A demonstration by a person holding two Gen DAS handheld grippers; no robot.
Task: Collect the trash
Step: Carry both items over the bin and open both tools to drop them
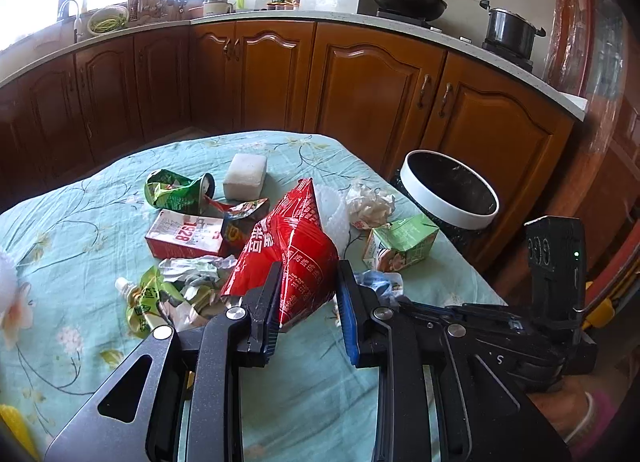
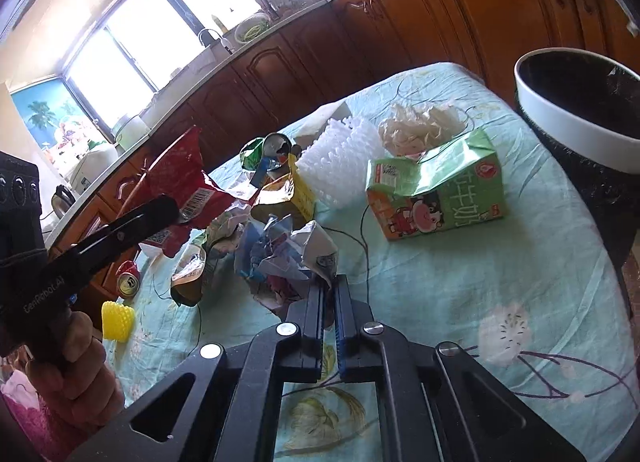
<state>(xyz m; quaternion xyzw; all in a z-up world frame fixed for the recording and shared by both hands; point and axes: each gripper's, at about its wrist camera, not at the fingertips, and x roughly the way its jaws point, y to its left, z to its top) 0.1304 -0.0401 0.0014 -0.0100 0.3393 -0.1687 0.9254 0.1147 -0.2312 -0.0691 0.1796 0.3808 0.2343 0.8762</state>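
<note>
left gripper (image 1: 306, 286): jaws clamped on the near end of the red bag (image 1: 288, 250), which is lifted off the cloth and sticks up and away from the jaws

right gripper (image 2: 329, 294): jaws nearly together, pinching an edge of the paper wad (image 2: 280, 258); can't tell how firm the grip is

just left of the left jaws: more crumpled paper (image 1: 192, 274) and a green pouch (image 1: 148, 302), both lying on the table (image 1: 80, 222)

past the red bag: red carton (image 1: 184, 238), crushed green can (image 1: 176, 192), white sponge (image 1: 245, 176)

right of the left jaws: green carton (image 1: 402, 242) on its side, tissue (image 1: 370, 204) just behind it

bin (image 1: 450, 190): off the table's far right edge, well past both sets of jaws, open top, black liner
</note>
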